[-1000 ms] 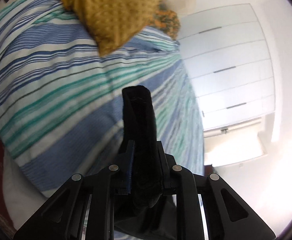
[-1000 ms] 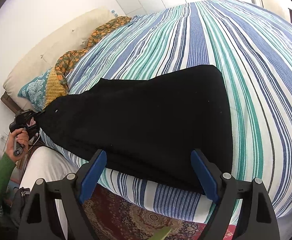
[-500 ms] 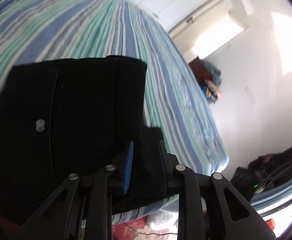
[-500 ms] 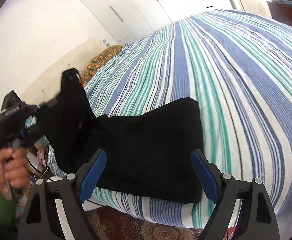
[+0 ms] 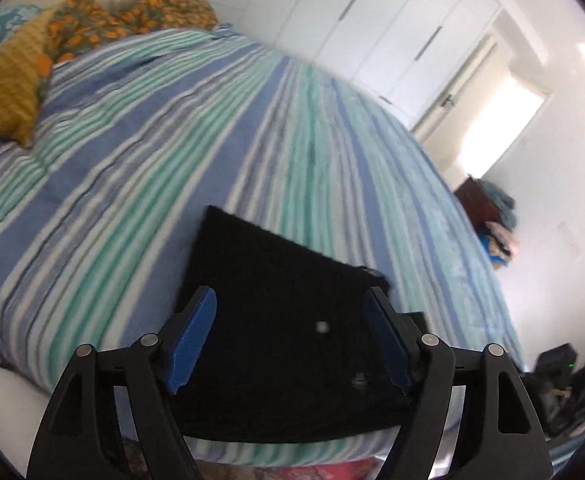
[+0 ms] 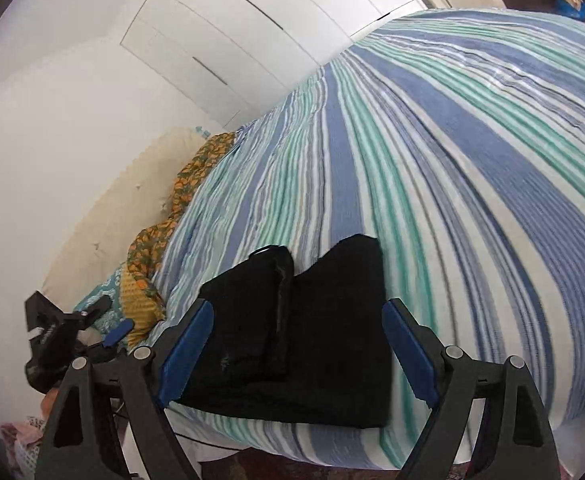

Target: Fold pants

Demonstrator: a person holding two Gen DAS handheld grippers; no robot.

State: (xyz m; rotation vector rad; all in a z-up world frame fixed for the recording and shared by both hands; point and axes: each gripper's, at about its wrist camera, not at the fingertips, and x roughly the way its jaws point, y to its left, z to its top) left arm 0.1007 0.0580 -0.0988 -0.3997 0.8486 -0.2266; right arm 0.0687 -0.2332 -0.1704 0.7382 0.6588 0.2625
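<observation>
1. We see the left gripper (image 5: 290,334), black-framed with blue pads, spread wide and holding nothing; the folded black fabric pants (image 5: 288,332) lie beyond the gap between its fingers.
2. The right gripper (image 6: 298,350), of the same build, also stands wide apart and empty over the same pants (image 6: 312,344).
3. The pants rest on the blue, green and white striped bedspread (image 6: 432,160), at its near edge; in the right wrist view one layer is folded over the other, with a thick seam running down the middle.
4. In the right wrist view the left gripper (image 6: 80,332) shows beside the pants, off the bedspread's edge.
5. Yellow and orange patterned pillows (image 5: 72,40) lie at the head end of the bedspread, well apart from the pants.
6. White wardrobe doors (image 5: 352,20) stand beyond the bedspread's far side.
7. We find no readable writing; a small pale speck on the pants is too blurred to identify.
8. Dark objects past the bedspread's right corner are cut off and unclear.
</observation>
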